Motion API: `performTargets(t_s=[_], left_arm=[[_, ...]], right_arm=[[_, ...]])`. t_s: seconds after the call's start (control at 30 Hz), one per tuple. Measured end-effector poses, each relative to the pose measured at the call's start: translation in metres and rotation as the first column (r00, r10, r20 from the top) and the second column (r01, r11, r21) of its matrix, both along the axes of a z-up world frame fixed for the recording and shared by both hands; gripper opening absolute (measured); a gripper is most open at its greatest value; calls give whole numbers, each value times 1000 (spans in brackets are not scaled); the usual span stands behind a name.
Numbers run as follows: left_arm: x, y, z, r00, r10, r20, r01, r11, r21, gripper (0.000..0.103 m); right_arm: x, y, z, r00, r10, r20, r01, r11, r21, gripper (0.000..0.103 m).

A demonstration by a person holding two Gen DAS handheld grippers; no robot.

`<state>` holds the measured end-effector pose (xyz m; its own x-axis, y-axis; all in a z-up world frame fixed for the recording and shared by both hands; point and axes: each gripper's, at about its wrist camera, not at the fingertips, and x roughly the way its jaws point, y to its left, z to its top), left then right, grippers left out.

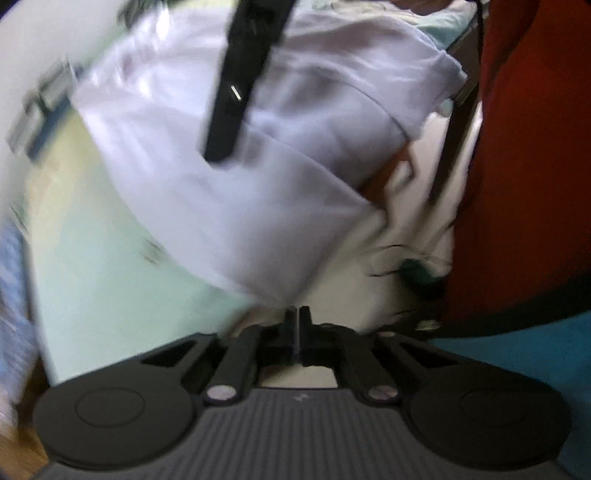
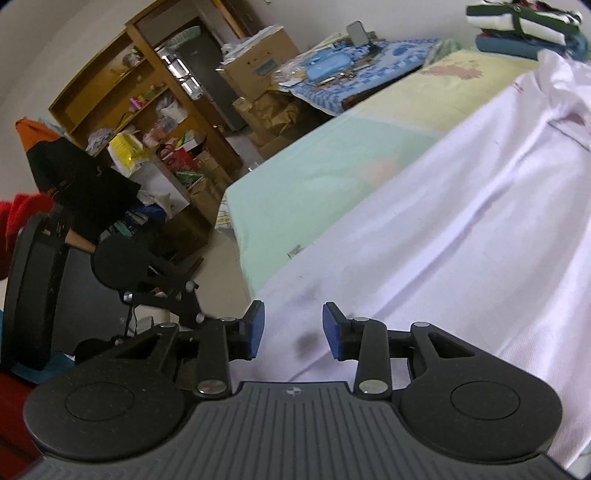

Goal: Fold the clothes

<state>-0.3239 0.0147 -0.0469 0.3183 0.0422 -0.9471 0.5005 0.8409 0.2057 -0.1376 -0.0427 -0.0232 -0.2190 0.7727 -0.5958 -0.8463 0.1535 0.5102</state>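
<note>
White shirt (image 2: pixel 461 236) spread flat over pale green sheet (image 2: pixel 306 184) of bed, collar toward far end. Small pink mark near chest (image 2: pixel 518 87), too small to read. Dark smudges on shirt hem (image 2: pixel 306 341) between blue pads (image 2: pixel 256 328) of right gripper (image 2: pixel 293 330); jaws apart, holding nothing, hovering just above hem. Left gripper (image 1: pixel 298 328) fully closed, fingers together, nothing visible between; edge of shirt (image 1: pixel 258 166) just ahead, picture blurred. Cardboard box (image 2: pixel 258 62) beyond bed with blue print, not readable. Wooden shelf (image 2: pixel 122 96) full of packets, labels not legible. Red sleeve (image 2: pixel 18 218) at left border. Folded clothes (image 2: pixel 524 22) stacked at far end.
</note>
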Motion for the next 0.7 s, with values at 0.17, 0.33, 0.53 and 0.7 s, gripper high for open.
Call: performTargets(t_s=[0.17, 0.33, 0.53, 0.7], left_arm=[[-12, 24, 7, 988, 156, -17, -157, 987, -27, 0], [-17, 53, 52, 964, 259, 63, -259, 966, 0, 12], [20, 49, 67, 960, 234, 153, -216, 969, -121, 26], [35, 41, 44, 980, 145, 140, -117, 975, -189, 28]], right_arm=[[3, -5, 2, 999, -18, -27, 18, 1000, 7, 38], [7, -12, 2, 999, -38, -33, 39, 999, 13, 38], [5, -2, -8, 995, -52, -81, 53, 999, 7, 39], [7, -6, -10, 989, -118, -85, 114, 992, -45, 38]])
